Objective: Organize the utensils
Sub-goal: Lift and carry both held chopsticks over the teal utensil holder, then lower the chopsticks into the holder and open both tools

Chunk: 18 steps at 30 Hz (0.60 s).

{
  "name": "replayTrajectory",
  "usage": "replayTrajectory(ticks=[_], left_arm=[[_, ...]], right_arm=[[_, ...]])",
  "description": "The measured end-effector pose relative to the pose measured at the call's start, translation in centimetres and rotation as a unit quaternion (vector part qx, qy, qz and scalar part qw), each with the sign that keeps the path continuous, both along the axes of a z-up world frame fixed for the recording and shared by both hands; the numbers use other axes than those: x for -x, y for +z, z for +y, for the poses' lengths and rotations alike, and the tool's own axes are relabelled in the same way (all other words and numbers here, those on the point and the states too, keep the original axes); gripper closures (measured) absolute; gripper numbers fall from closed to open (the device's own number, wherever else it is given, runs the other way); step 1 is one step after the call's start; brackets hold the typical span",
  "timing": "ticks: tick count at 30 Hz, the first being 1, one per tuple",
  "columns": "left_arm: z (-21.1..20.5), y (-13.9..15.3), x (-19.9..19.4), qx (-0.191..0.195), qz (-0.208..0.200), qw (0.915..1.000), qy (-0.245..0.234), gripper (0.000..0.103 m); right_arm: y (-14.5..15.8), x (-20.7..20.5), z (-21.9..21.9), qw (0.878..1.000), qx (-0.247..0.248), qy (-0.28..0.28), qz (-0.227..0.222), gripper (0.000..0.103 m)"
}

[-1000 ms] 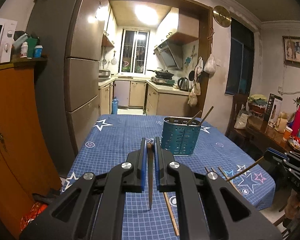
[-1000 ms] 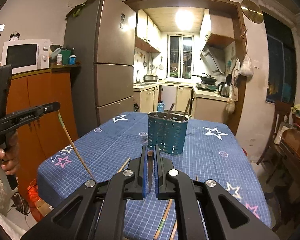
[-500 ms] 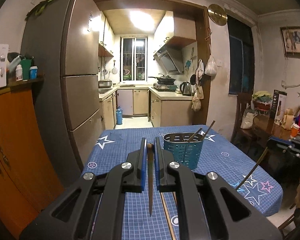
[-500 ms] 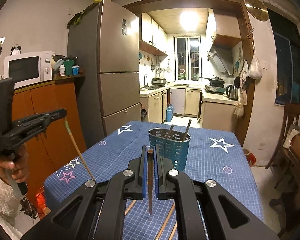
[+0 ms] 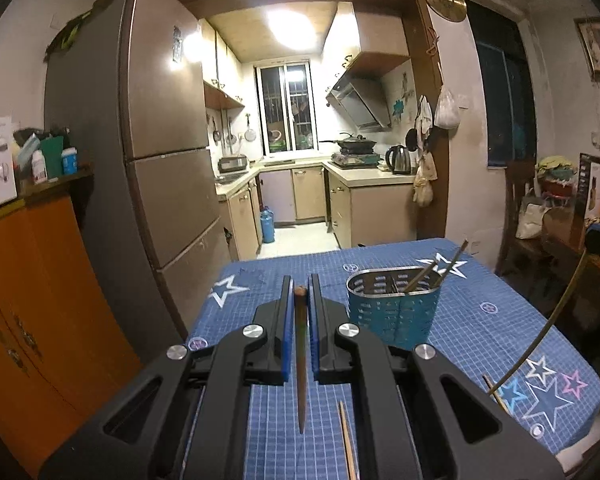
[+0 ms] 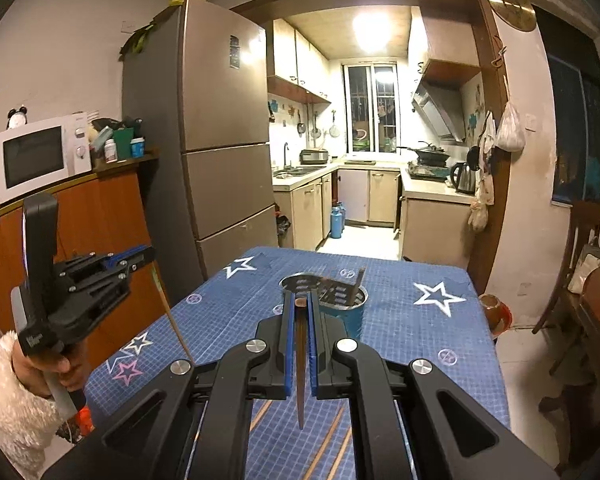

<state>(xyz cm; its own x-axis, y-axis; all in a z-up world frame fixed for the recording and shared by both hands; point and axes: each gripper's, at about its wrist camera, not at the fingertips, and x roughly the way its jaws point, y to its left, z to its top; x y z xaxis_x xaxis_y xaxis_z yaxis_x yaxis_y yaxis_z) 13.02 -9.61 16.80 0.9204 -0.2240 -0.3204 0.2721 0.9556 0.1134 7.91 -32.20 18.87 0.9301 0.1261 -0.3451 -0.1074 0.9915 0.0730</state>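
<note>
A teal perforated utensil holder (image 5: pixel 394 304) stands on the blue star tablecloth (image 5: pixel 480 332), with two chopsticks leaning in it. My left gripper (image 5: pixel 300 292) is shut on a brown chopstick (image 5: pixel 300 360), held above the table, left of the holder. My right gripper (image 6: pixel 300 304) is shut on another brown chopstick (image 6: pixel 301 364), right in front of the holder (image 6: pixel 350 312). The left gripper also shows at the left of the right wrist view (image 6: pixel 148 254) with its chopstick (image 6: pixel 172 316) hanging down.
Loose chopsticks lie on the cloth near me (image 5: pixel 346 436) (image 6: pixel 324 444). A fridge (image 5: pixel 156 140) and an orange cabinet (image 5: pixel 28 300) stand left of the table. A wooden chair and side table (image 5: pixel 560 240) are to the right. The kitchen lies beyond.
Both grippers have risen and tilted, each still holding its chopstick. The right gripper has moved closer to the holder, which now sits directly behind its fingers.
</note>
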Motion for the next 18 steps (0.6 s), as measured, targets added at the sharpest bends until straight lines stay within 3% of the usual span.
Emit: replayTrajectory(ticks=[9,18], left_arm=[[-4.1,2.9,-2.5,-0.037,-0.040,0.9985,0.006,0.098],[-6.9,6.1,-5.4,-0.035,-0.080,0.9962,0.009,0.098]], right_arm=[[4.8,-3.7,-2.3,0.999,0.010,-0.026,-0.020,0.096],[9.1,-7.8,-4.4,0.997,0.012,-0.062,-0.042,0.096]])
